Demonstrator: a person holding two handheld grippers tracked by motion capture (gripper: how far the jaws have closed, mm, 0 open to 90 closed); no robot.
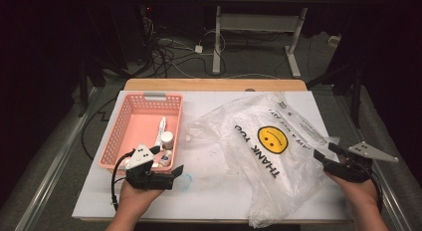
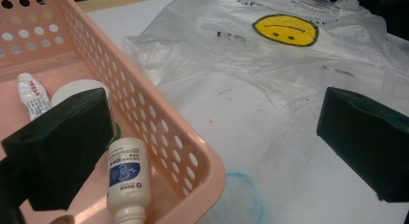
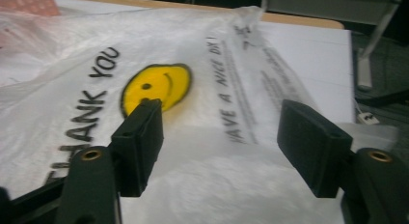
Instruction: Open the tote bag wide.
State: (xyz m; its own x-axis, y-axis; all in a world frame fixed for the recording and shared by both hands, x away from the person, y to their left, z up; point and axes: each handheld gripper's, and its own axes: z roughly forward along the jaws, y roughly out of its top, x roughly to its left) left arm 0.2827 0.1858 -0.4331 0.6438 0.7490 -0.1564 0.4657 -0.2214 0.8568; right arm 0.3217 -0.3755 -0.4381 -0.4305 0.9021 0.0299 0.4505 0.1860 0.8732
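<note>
A crumpled clear plastic bag [image 1: 234,131] with a yellow smiley face [image 1: 271,140] and "THANK YOU" print lies across the right half of the white tabletop [image 1: 209,191]. A pink perforated basket [image 1: 130,129] stands at the left and holds a white tube [image 1: 161,127], a white jar [image 1: 167,138] and a small white bottle [image 2: 126,178] with a blue label. My left gripper [image 1: 166,161] is open at the basket's near right corner, one jaw over the basket and one over the table. My right gripper [image 1: 327,152] is open just above the bag's right edge [image 3: 202,151], nothing between its pads.
A faint blue ring mark [image 2: 241,195] is on the tabletop beside the basket's corner [image 2: 212,171]. The wooden table edge [image 1: 214,84] runs along the far side. Beyond it are a dark floor with cables [image 1: 169,52] and white desk legs [image 1: 217,42].
</note>
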